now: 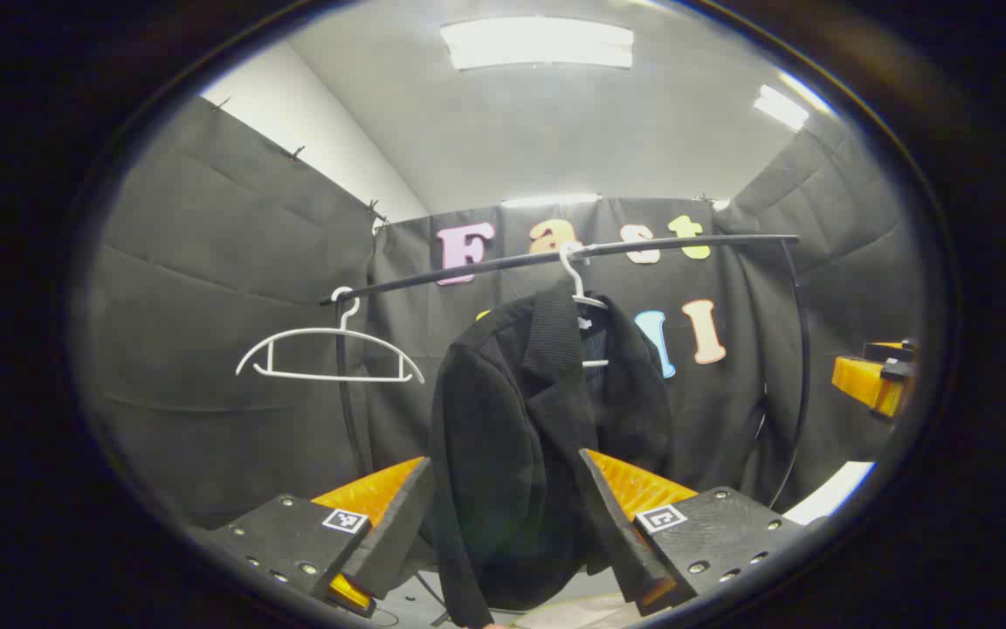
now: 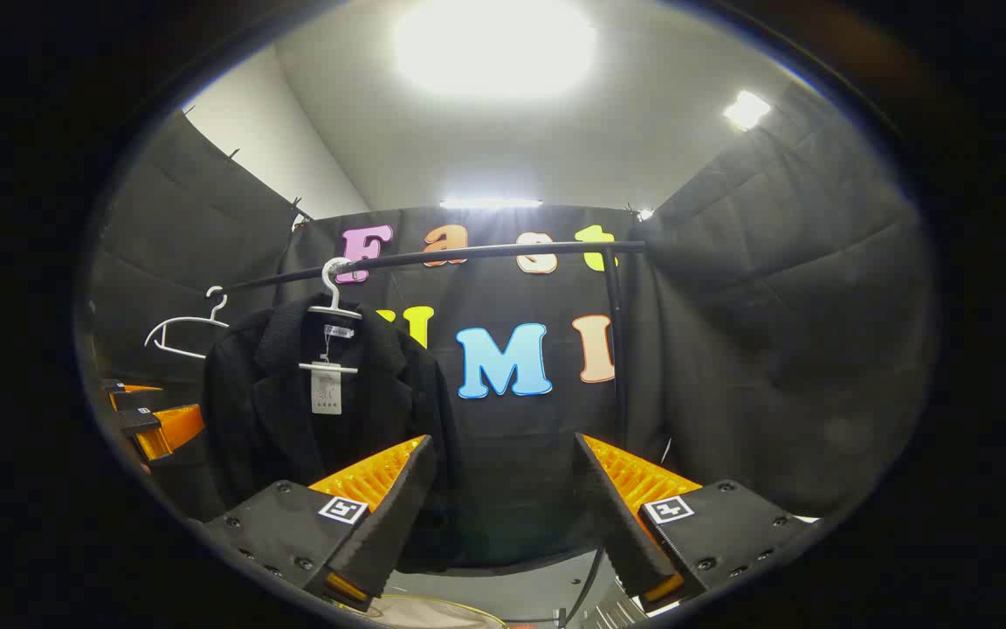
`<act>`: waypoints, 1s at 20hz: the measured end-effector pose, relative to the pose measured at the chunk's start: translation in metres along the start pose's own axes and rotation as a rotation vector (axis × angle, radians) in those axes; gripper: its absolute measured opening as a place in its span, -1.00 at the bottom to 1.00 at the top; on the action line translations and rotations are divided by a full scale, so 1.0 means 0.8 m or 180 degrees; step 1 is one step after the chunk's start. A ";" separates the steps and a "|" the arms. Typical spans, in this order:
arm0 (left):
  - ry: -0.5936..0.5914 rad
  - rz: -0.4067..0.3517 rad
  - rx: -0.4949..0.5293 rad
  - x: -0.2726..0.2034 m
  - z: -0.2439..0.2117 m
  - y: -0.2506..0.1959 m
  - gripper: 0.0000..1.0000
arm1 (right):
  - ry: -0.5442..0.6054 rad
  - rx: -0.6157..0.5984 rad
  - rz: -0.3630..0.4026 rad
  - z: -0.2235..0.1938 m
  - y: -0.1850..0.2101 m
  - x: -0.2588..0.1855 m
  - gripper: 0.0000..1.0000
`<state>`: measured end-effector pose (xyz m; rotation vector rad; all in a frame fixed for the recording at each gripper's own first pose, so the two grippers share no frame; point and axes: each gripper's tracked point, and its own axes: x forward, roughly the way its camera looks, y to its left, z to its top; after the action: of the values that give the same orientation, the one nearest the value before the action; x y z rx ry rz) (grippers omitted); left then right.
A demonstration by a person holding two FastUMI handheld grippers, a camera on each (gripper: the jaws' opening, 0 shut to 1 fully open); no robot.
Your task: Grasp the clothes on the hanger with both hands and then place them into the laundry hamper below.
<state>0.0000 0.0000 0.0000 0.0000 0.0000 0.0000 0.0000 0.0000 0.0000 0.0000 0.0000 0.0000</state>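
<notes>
A black jacket (image 1: 520, 437) hangs on a white hanger (image 1: 580, 293) from a black rail (image 1: 573, 253). My left gripper (image 1: 503, 467) is open in front of the jacket's lower half, short of it, with the cloth seen between its fingers. In the right gripper view the same jacket (image 2: 293, 411) hangs at the left with a paper tag (image 2: 327, 387) at its collar. My right gripper (image 2: 503, 450) is open and points at the wall to the right of the jacket. The left gripper (image 2: 141, 419) shows at the left edge of that view, and the right gripper (image 1: 874, 380) at the right edge of the left gripper view.
An empty white hanger (image 1: 328, 354) hangs at the rail's left end, also seen as the empty hanger (image 2: 184, 332) in the right gripper view. The rail's right upright (image 2: 615, 349) stands right of the jacket. A pale rim (image 1: 573, 611) shows low beneath the jacket.
</notes>
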 end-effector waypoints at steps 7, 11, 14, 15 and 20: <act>-0.0026 0.0004 0.0041 -0.005 0.003 -0.007 0.89 | 0.0007 0.0014 0.0012 -0.004 0.003 0.000 0.93; -0.0013 -0.0001 0.0041 -0.004 0.001 -0.005 0.89 | 0.0008 0.0010 0.0008 -0.004 0.003 0.002 0.97; -0.0006 -0.0010 0.0038 -0.004 0.000 -0.004 0.89 | 0.0017 0.0012 0.0000 -0.004 0.005 0.003 0.98; -0.0007 -0.0012 0.0039 -0.003 0.001 -0.004 0.89 | 0.0016 0.0007 -0.0007 -0.005 0.004 0.002 0.93; -0.0025 -0.0045 0.0056 -0.001 0.000 -0.003 0.90 | 0.0001 0.0016 -0.0039 -0.004 0.006 0.001 0.98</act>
<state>-0.0010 -0.0022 0.0004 0.0176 -0.0079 -0.0142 0.0007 0.0047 -0.0034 0.0049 0.0002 -0.0123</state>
